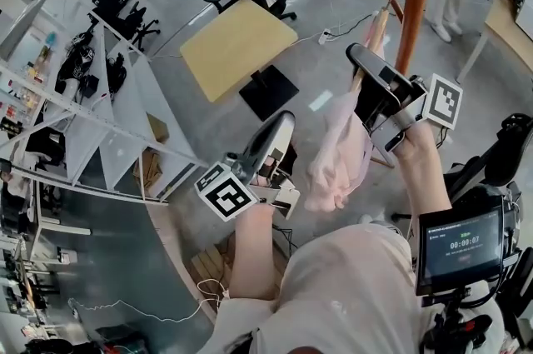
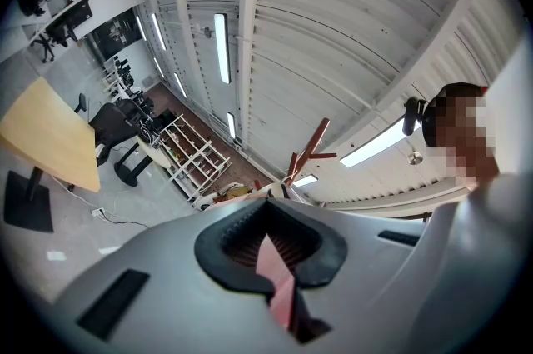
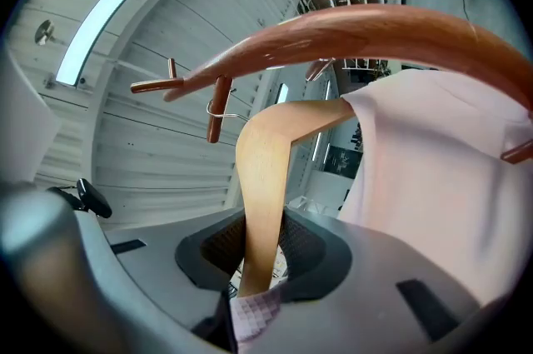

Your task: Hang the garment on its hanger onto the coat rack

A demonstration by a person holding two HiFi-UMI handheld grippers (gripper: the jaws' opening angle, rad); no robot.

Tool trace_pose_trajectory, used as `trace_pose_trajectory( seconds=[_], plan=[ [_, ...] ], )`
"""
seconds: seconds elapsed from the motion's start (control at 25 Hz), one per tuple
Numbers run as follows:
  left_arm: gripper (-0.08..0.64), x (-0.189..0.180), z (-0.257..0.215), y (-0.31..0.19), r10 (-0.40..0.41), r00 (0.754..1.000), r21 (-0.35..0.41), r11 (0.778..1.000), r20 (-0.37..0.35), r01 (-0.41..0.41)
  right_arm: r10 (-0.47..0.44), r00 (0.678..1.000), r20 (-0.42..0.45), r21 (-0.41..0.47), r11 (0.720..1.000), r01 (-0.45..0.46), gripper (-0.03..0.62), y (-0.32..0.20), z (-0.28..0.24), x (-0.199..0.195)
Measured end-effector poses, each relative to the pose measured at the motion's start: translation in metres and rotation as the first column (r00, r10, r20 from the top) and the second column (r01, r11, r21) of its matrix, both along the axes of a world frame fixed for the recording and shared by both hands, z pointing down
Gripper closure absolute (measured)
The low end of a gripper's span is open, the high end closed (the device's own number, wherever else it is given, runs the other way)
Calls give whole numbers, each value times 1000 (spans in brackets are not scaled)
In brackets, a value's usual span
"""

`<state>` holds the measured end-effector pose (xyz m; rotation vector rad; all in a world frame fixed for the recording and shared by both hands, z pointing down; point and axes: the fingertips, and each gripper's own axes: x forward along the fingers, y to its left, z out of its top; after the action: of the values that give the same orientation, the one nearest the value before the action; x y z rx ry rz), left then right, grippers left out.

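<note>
Right gripper view: the right gripper (image 3: 260,261) is clamped on the bare arm of the wooden hanger (image 3: 266,169), which looks stiff, light and the sound place to hold, since the pink garment (image 3: 433,169) draped over it is soft and would sag or slip. Hanger and garment are held up beside the coat rack (image 1: 414,2). Whether the wire hook (image 3: 215,112) is over a peg cannot be told, the hanger's far arm lies under cloth, and the left gripper (image 2: 268,252) has its jaws together, empty.

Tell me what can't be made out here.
Wire hook, right gripper view: too thin to tell if it sits on the peg.
Foot of the coat rack, head view: hidden behind the right tongs.
Pink sliver in left tongs, left gripper view: too little shows to name.
</note>
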<state>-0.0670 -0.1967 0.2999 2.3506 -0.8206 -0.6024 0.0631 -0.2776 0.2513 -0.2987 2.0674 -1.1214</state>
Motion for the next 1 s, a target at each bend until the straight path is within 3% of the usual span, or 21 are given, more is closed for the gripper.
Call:
trace_pose_trajectory(
  seconds=[0.44, 1.0],
  plan=[
    [554, 15, 10, -11, 65, 998, -24, 998, -17, -65, 89, 994, -57, -4, 996, -90, 488, -8, 16, 23],
    [554, 38, 15, -13, 169, 985, -37, 985, -26, -170, 190, 963, -189, 49, 982, -184, 485, 5, 24, 43]
  ],
)
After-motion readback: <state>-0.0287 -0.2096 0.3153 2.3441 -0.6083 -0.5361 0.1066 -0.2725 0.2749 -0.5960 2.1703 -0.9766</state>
